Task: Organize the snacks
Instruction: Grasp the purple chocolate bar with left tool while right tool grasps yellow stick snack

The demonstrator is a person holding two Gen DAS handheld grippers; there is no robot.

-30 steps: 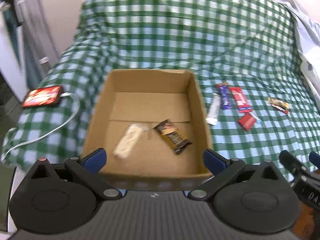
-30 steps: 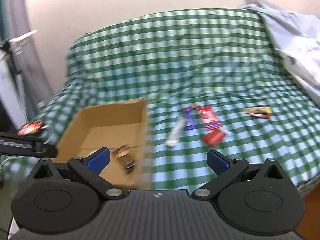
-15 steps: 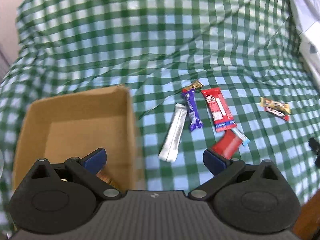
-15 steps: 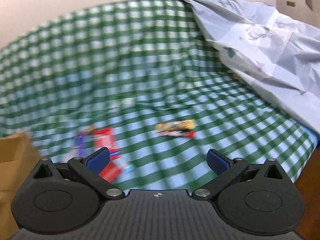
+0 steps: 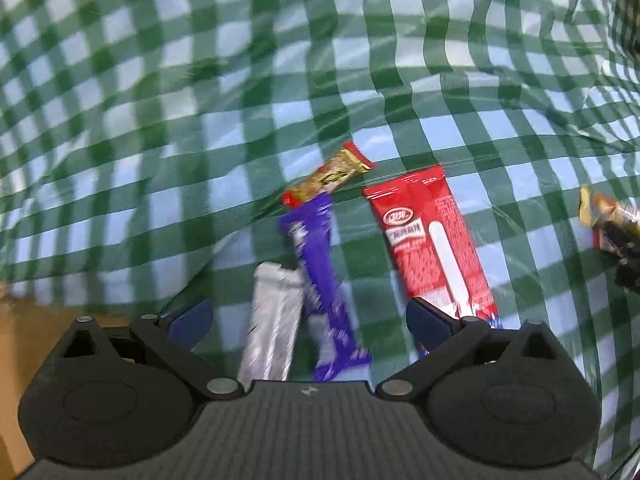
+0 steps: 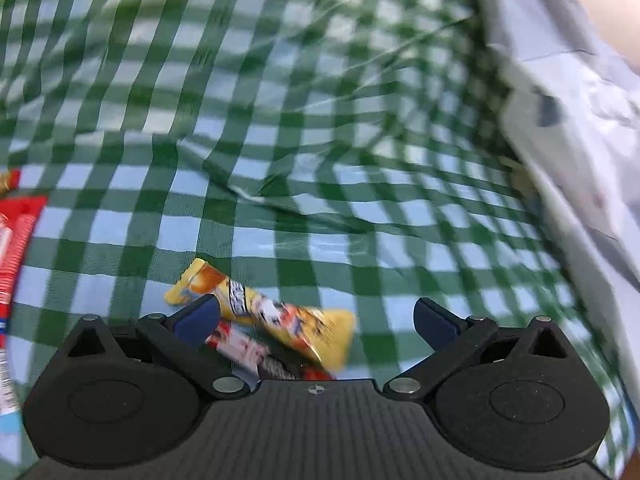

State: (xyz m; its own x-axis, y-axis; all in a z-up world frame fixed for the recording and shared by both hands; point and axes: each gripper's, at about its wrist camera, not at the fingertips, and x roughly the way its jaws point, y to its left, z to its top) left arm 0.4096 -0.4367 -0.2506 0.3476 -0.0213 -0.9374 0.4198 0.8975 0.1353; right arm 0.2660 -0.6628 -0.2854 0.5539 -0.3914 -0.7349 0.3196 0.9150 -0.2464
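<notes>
My left gripper (image 5: 308,318) hangs open just above a silver bar (image 5: 274,320) and a purple bar (image 5: 320,276), which lie side by side between its fingers. A gold-and-red bar (image 5: 330,178) lies past the purple one. A long red packet (image 5: 432,240) lies beside the right finger. My right gripper (image 6: 316,314) is open over a yellow snack bar (image 6: 276,316) and a red-and-white one (image 6: 248,350) under it. The yellow bar (image 5: 600,210) also shows at the left view's right edge. A corner of the cardboard box (image 5: 20,328) shows at lower left.
Everything lies on a green and white checked cloth (image 5: 200,80) with folds in it. A pale grey sheet (image 6: 580,120) is piled along the right side. The red packet's edge (image 6: 16,248) shows at the left of the right wrist view.
Both grippers have dropped closer to the cloth. The left one moved right from the box to the silver and purple bars. The right one swung right and down onto the yellow bar.
</notes>
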